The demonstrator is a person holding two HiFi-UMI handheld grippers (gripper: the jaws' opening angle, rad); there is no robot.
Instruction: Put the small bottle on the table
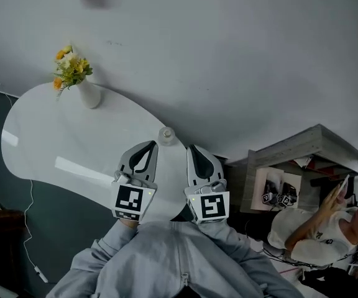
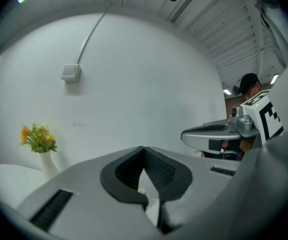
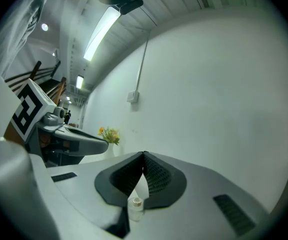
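The small clear bottle [image 1: 166,134] stands upright on the white table [image 1: 55,141], close to the wall. Both grippers hover over the table's near edge, just short of it. My left gripper [image 1: 150,144] is shut with nothing between its tips; its pads [image 2: 156,169] meet at the tip. My right gripper [image 1: 192,148] is shut too, empty. In the right gripper view the bottle [image 3: 135,206] shows through the opening under the closed tips, standing free on the table. A small pale bit shows through the same opening in the left gripper view; I cannot tell what it is.
A white vase of yellow flowers [image 1: 87,92] stands at the table's far left, also in the left gripper view [image 2: 45,156]. A grey shelf unit [image 1: 297,166] and a seated person [image 1: 319,228] are to the right. A switch box [image 2: 70,72] hangs on the wall.
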